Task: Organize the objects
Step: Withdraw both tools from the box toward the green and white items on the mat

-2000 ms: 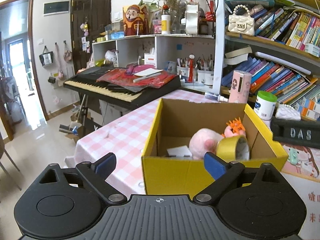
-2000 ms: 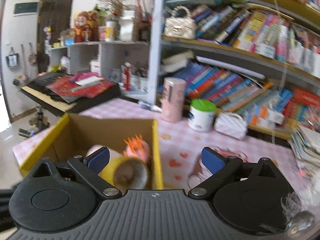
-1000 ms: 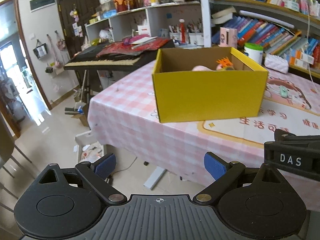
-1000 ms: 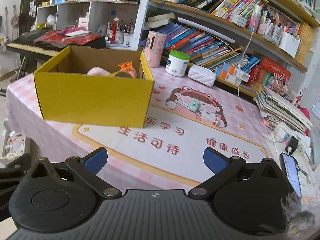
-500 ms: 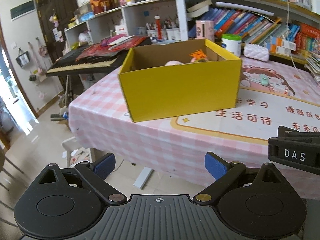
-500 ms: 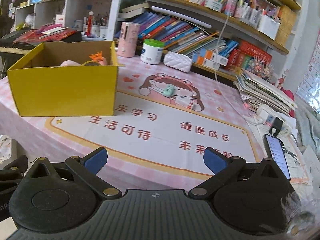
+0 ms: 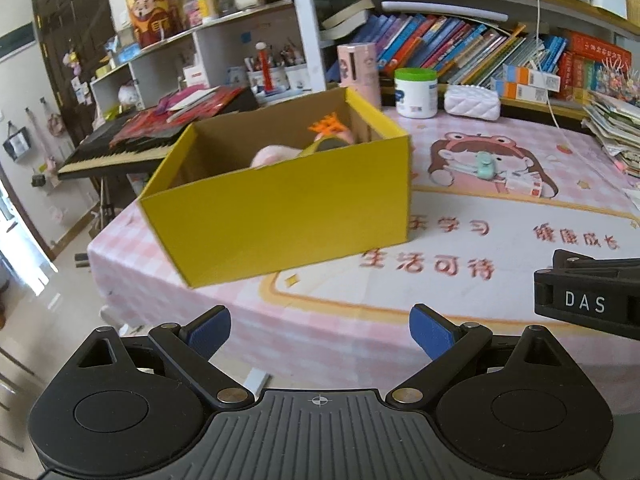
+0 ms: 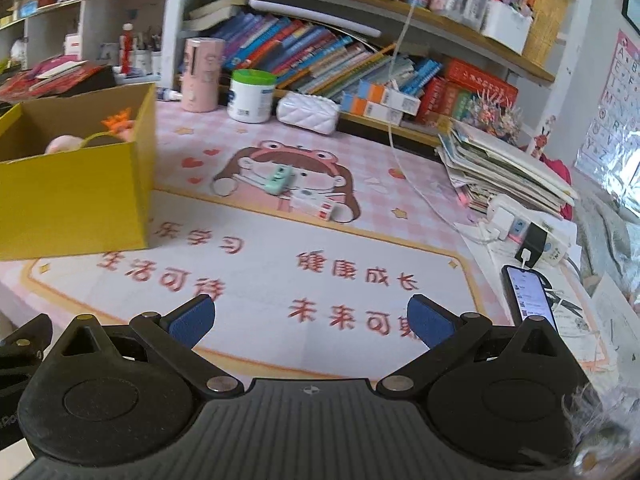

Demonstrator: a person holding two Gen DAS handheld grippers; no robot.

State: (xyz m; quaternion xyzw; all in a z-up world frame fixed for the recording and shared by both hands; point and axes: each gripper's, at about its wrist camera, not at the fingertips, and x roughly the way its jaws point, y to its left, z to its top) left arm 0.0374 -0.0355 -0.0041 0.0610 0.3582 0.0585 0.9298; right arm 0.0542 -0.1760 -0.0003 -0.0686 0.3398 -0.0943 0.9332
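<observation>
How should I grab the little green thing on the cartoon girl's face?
Judging from its pose, take the green thing across its narrow middle, coming straight down from above. It lies flat on the mat, long and slim, so the open right gripper can close on its long sides.

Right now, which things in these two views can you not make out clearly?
- Contents of the yellow box: both views, its walls hide all but the tops.
- Small mint object on the mat: too small and blurred.
- Phone screen: right view, text too small; right gripper covers its lower end.

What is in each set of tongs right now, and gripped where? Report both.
Nothing. The left tongs and right tongs are both open and empty, back from the yellow box.
</observation>
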